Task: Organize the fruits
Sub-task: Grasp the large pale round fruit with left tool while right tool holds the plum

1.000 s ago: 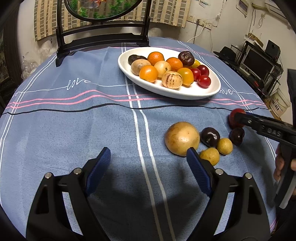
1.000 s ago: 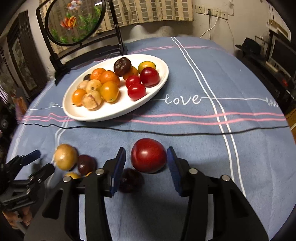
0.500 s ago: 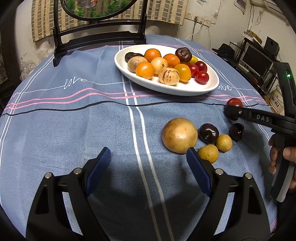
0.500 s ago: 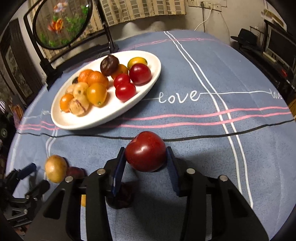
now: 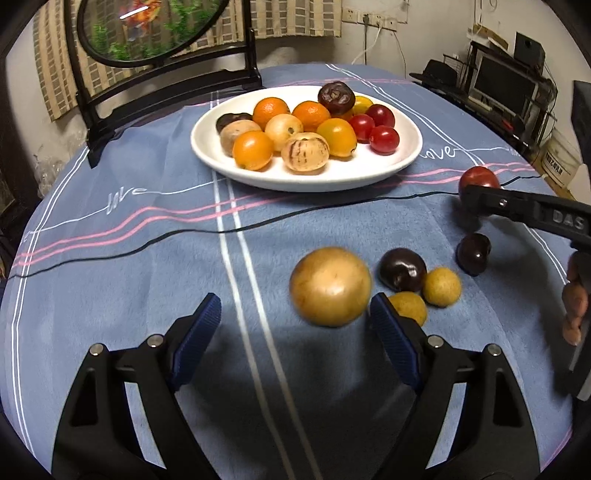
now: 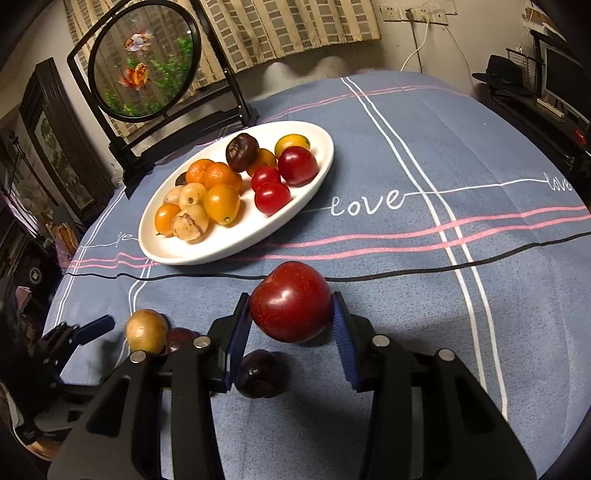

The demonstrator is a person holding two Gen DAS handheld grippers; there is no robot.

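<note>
A white oval plate (image 5: 306, 181) (image 6: 207, 254) at the back holds several orange, red, tan and dark fruits. My right gripper (image 6: 290, 299) (image 5: 480, 199) is shut on a large red fruit (image 6: 291, 302) (image 5: 478, 179), with a pad pressing each side. My left gripper (image 5: 291, 306) (image 6: 88, 328) is open and its jaws are closing slightly with nothing between the pads. A big tan fruit (image 5: 330, 286) (image 6: 146, 330) lies just ahead of its right fingertip. Beside it lie a dark plum (image 5: 402, 269), two small yellow fruits (image 5: 441, 286) and another dark plum (image 5: 472, 253) (image 6: 258, 373).
A round goldfish picture in a black stand (image 5: 147, 29) (image 6: 144, 59) stands behind the plate. The round table has a blue striped cloth (image 5: 129, 258). A hand (image 5: 574, 295) holds the right gripper. A shelf with a monitor (image 5: 502, 85) is beyond the table's right edge.
The right gripper's pads have closed onto the red fruit. The left gripper has shifted toward the loose fruits, and the tan fruit now sits closer to its fingertips.
</note>
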